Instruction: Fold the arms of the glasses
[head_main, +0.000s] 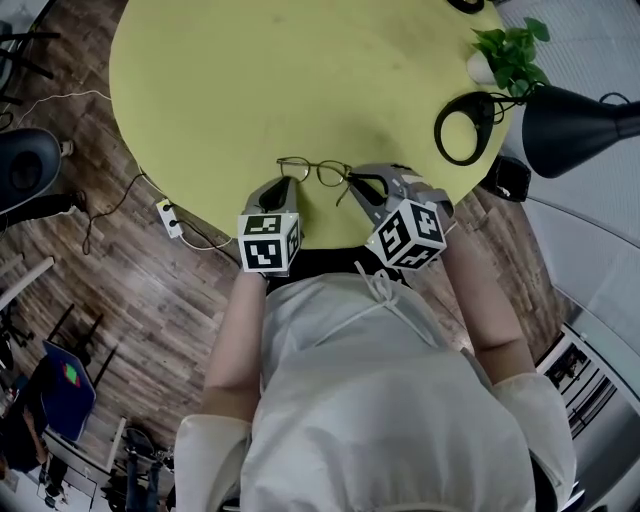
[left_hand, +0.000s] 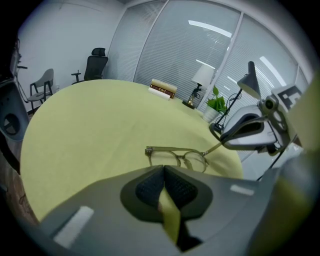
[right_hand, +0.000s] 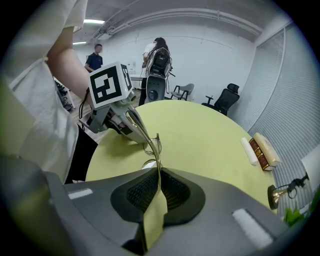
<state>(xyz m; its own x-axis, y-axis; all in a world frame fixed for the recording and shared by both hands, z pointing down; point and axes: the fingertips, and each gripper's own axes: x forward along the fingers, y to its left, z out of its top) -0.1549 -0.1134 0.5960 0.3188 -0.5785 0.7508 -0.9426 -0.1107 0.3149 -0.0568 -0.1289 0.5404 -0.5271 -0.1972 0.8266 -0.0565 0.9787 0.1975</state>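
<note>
Low centre, the left gripper has its jaws pressed together at the left end of the glasses. The right gripper pinches their right arm. The glasses are by the near edge of the yellow-green round table. A potted plant stands upper right.

You face a round yellow-green table with a potted plant and a black lamp at its rim, books farther across, a power strip on the wood floor, and an office chair beyond.
</note>
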